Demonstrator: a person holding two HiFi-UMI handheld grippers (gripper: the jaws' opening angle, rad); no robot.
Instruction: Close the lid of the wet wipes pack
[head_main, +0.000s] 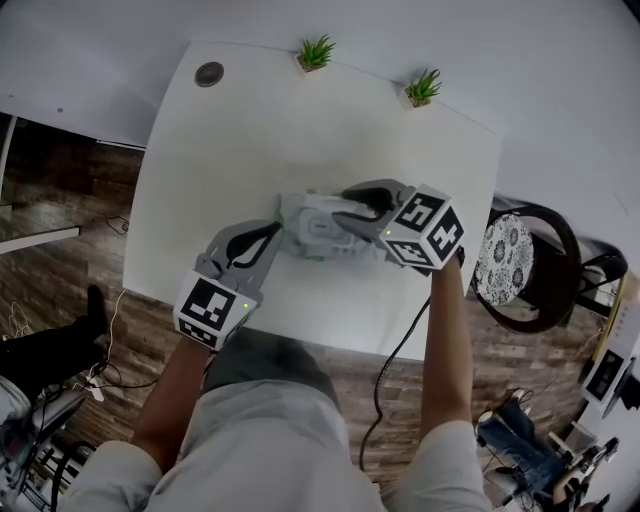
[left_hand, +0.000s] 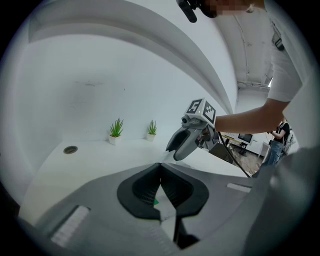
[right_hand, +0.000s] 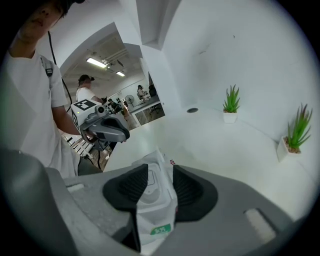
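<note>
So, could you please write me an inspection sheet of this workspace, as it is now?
Surface: white table with rounded corners, no spills seen.
Job's things: white soft wet wipes pack at mid-table; its lid looks flat, not surely shut.
Clutter: two small green potted plants and a dark round disc at the far edge.
Grippers: left gripper shut on the pack's end; right gripper shut on the pack at the lid.
Cables: black cable hangs from the right gripper.
Surroundings: wooden floor; dark chair with patterned cushion.
</note>
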